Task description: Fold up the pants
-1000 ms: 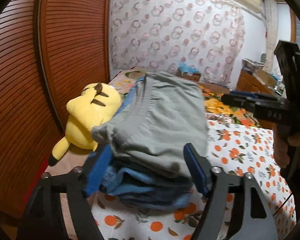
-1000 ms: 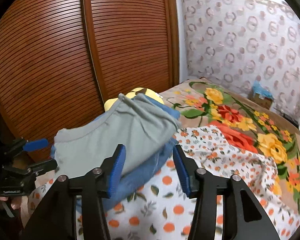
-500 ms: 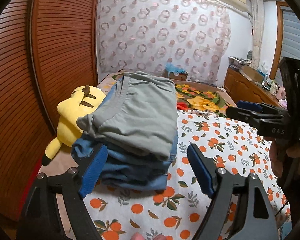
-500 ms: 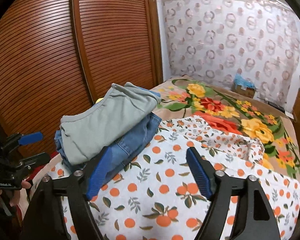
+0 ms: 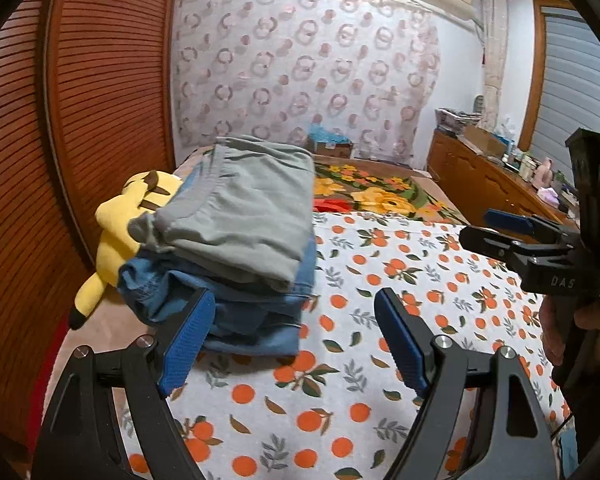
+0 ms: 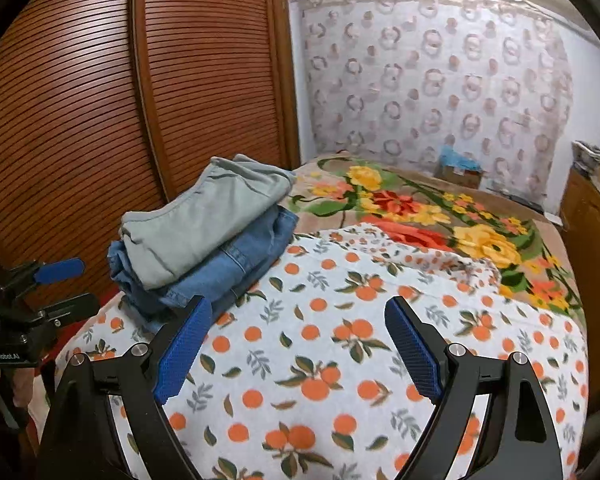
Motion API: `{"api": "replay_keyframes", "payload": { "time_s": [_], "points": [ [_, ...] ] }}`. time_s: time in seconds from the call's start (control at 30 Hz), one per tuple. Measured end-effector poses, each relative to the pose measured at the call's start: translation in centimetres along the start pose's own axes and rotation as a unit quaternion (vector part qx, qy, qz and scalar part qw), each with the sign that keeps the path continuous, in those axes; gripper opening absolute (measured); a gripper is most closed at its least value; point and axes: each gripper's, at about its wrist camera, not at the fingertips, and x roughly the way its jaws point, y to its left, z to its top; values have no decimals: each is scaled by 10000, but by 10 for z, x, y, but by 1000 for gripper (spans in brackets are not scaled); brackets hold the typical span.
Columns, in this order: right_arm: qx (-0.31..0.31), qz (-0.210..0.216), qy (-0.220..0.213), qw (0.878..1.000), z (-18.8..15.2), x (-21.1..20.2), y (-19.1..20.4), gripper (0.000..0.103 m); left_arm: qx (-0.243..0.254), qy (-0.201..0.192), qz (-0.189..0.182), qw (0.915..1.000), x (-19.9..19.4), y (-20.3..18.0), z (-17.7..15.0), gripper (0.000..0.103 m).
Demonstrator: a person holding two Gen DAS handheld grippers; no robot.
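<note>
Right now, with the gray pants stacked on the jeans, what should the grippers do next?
Probably pull both back from the stack. The gray pants lie folded on the jeans, nothing is between the left gripper's fingers, the right gripper is opening, empty, and no unfolded pants show.

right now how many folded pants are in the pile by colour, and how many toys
grey pants: 1
blue jeans: folded layers under the grey, pairs cannot be counted
yellow plush toy: 1
total: 2 counted, plus the jeans
</note>
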Motion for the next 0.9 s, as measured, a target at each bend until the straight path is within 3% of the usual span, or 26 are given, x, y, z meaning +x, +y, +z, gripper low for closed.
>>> {"api": "replay_keyframes", "payload": {
  "time_s": [0.13,0.33,0.5,0.6,0.67,0.9],
  "points": [
    [161,-155,-6,9998,-12,-17,0,89,140,-74,-65,9999,-4,-12,-4,80],
    [282,-410,-102,9987,-27,-47,7,89,329,-29,-270,9991,-6,-32,-9,52],
    [425,-567,-190,9973,-42,-73,11,89,449,-69,-479,9978,-14,-50,-13,52],
    [491,-675,-241,9962,-50,-90,12,89,436,-61,-689,9966,-17,-59,-14,59],
    [536,-750,-279,9954,-56,-101,14,89,496,-63,-904,9947,-21,-68,-14,80],
    [612,-919,-375,9932,-76,-136,20,89,611,-296,-902,9936,-40,-90,-19,83]
  ]
}}
